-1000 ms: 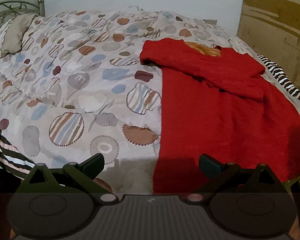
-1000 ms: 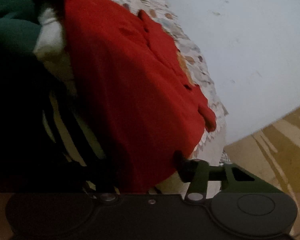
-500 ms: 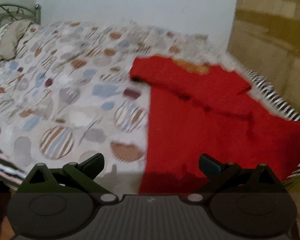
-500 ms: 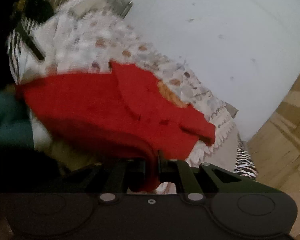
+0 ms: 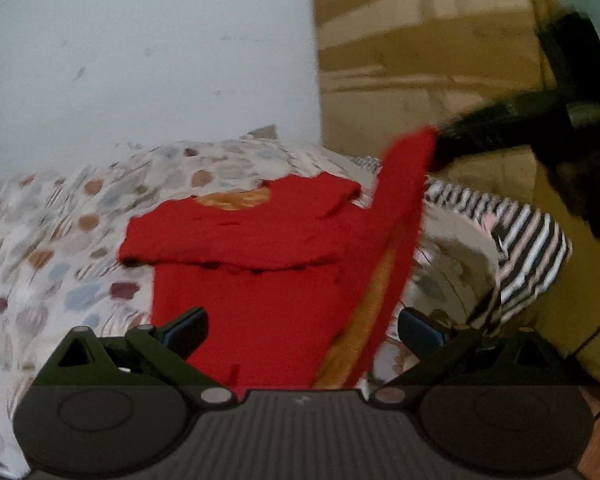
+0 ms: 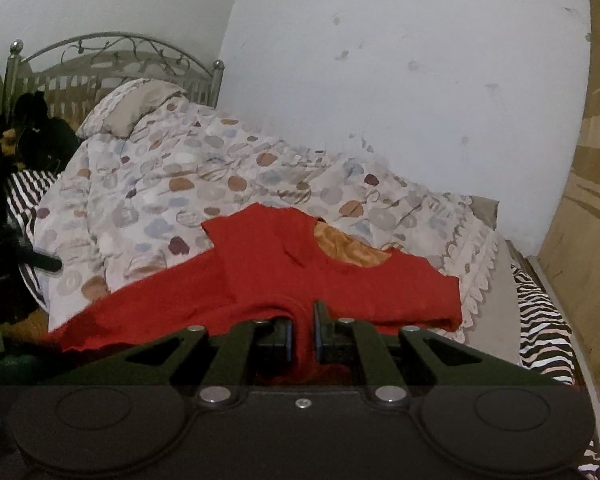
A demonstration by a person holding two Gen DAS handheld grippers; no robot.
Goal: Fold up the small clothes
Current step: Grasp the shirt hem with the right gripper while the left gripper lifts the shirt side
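Right gripper (image 6: 302,332) has just clamped the red garment (image 6: 300,280) at its hem edge and raised it off the patterned duvet (image 6: 160,184) (fold begun). Left gripper (image 5: 302,330) gapes empty above the garment's near end.

Right tongs (image 6: 302,336) pinched tight on the red garment's hem!

The red garment (image 6: 268,276) is drawn up off the bed, its orange lining (image 6: 348,250) showing at the neckline, one sleeve folded across the chest. Spotted duvet (image 6: 172,184) underneath, pillow (image 6: 132,108) by the metal headboard (image 6: 112,56), striped sheet (image 6: 540,320) along the right edge, pale wall (image 6: 400,80) behind.
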